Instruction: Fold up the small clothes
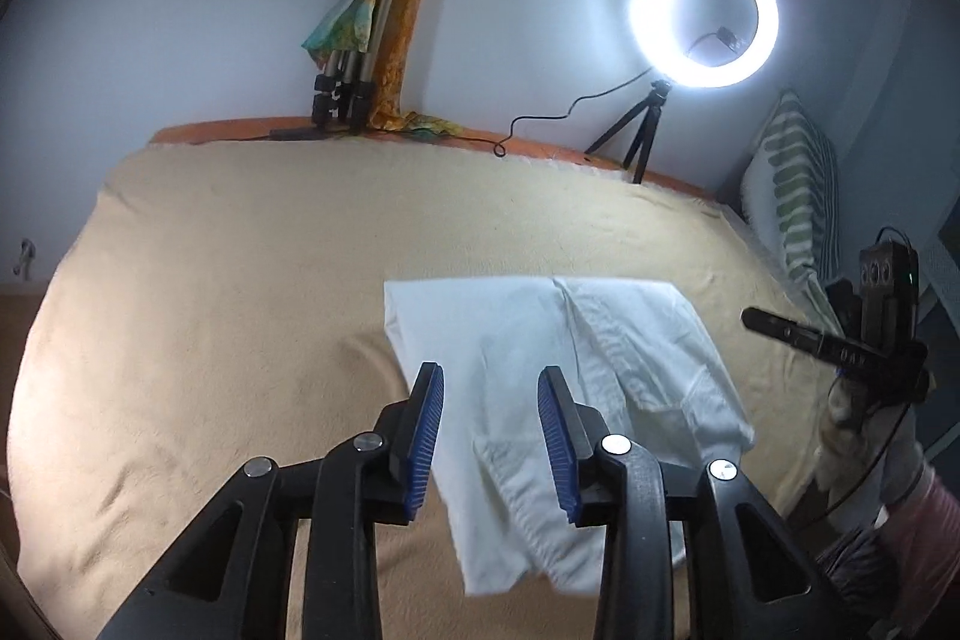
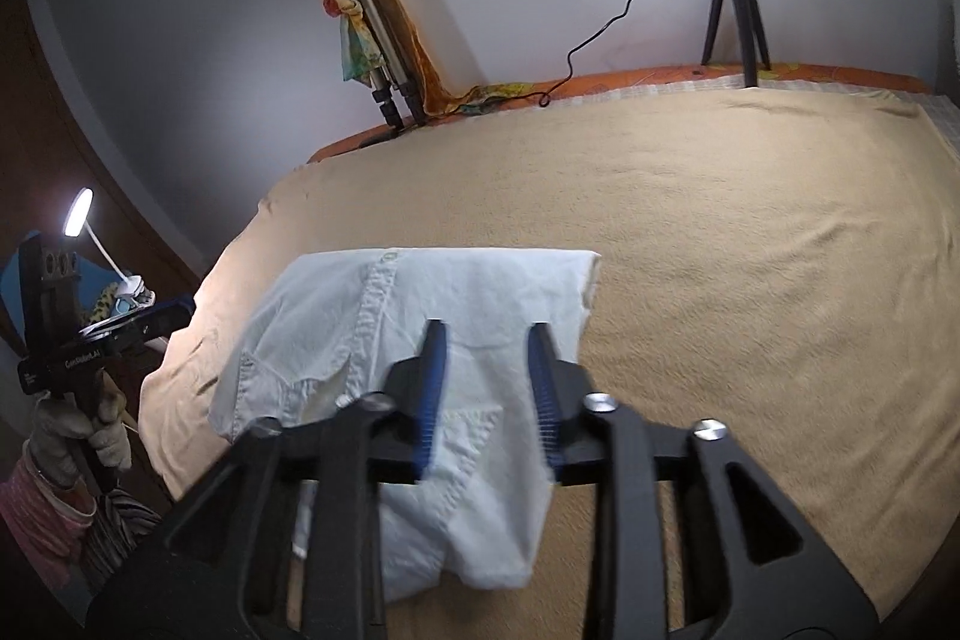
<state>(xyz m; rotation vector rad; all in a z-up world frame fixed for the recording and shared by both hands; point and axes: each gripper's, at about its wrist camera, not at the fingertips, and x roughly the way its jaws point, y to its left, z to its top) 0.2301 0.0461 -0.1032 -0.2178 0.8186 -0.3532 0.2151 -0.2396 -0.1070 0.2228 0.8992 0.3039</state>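
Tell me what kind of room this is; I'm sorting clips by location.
Probably a bedroom: a bed under a beige blanket, a striped pillow at its edge, and a white shirt on it, lit by a ring light.

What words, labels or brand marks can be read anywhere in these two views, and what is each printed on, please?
"GenRobot.AI": white print on the black body of the left hand-held gripper, seen at the left of the right wrist view.
White marks on the right hand-held gripper body in the left wrist view: too small and blurred to read.
White shirt: no readable text.
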